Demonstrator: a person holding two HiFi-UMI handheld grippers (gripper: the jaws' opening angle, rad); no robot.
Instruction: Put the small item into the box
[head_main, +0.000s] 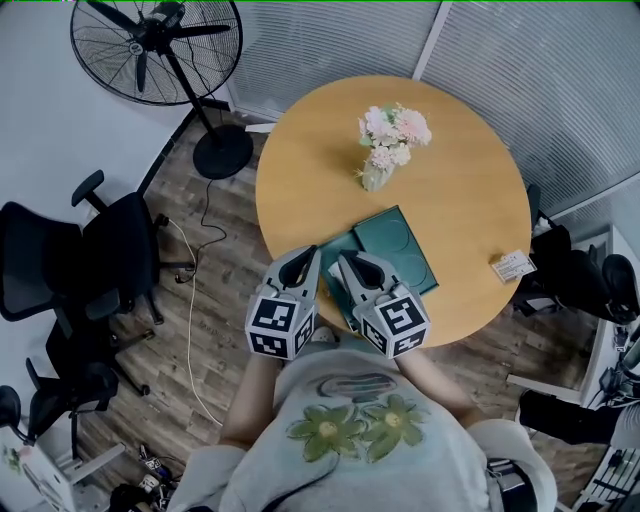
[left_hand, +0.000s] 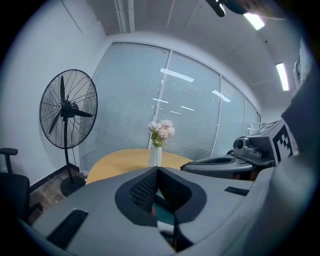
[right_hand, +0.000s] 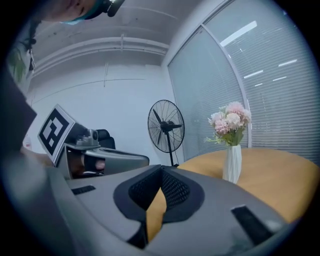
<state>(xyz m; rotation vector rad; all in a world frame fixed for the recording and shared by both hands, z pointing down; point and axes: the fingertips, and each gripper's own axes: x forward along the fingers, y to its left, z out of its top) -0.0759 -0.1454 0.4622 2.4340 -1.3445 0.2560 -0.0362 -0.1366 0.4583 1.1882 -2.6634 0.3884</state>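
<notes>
A flat teal box (head_main: 400, 248) lies on the round wooden table (head_main: 450, 170) near its front edge. A small white packet (head_main: 512, 266) rests at the table's right rim, far from both grippers. My left gripper (head_main: 312, 252) and right gripper (head_main: 344, 260) hover side by side over the box's left part, both shut with nothing held. In the left gripper view the left gripper (left_hand: 158, 170) has its tips together, and teal shows below them. In the right gripper view the right gripper (right_hand: 161, 168) is shut too, with bare tabletop under its tips.
A white vase of pink flowers (head_main: 390, 145) stands mid-table. A pedestal fan (head_main: 160, 45) and black office chairs (head_main: 95, 265) are on the floor to the left, with a cable (head_main: 192, 300) trailing there. More chairs and gear (head_main: 585, 280) crowd the right. Blinds line the far wall.
</notes>
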